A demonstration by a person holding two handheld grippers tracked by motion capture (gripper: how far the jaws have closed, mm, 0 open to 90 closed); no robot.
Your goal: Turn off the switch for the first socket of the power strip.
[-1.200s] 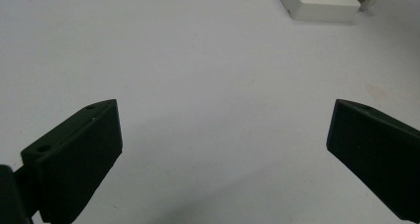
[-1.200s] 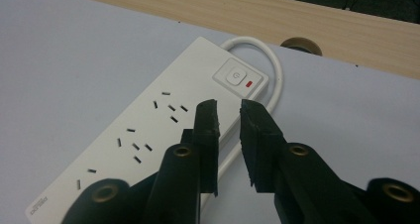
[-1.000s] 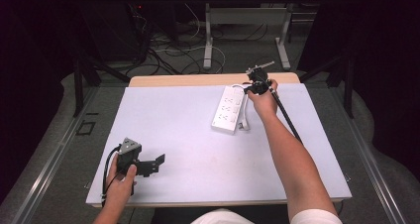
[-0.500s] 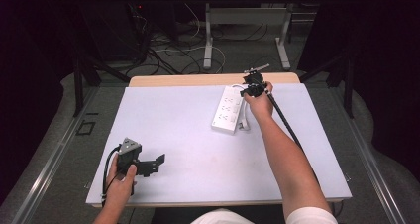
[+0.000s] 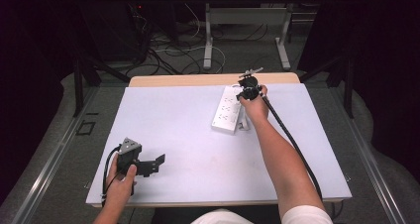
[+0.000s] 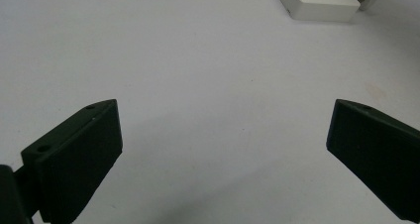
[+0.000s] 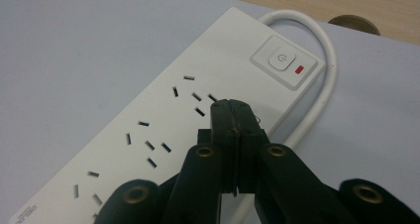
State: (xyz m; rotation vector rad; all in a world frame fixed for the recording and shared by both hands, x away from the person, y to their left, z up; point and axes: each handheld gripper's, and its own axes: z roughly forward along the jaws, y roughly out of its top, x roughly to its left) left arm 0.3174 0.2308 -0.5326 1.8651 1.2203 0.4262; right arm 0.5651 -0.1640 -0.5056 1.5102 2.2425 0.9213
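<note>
A white power strip (image 5: pixel 227 110) lies on the white table top, slightly right of the middle toward the far edge. In the right gripper view the power strip (image 7: pixel 163 130) shows several sockets and a switch button (image 7: pixel 281 61) with a red light at its far end. My right gripper (image 7: pixel 233 110) hovers just above the strip near that end, jaws pressed together with nothing between them. In the high view the right gripper (image 5: pixel 249 87) sits over the strip's far end. My left gripper (image 5: pixel 157 162) rests near the front left, jaws wide apart and empty.
The strip's white cable (image 7: pixel 324 60) loops round its switch end. A white plug (image 5: pixel 244 124) lies beside the strip's near end. A bare wooden edge (image 5: pixel 198 79) runs along the far side of the table (image 5: pixel 173 120). The right gripper's black cable (image 5: pixel 292 140) trails along the forearm.
The right gripper has moved a little down and toward the strip's far end. The left hand has stayed where it was.
</note>
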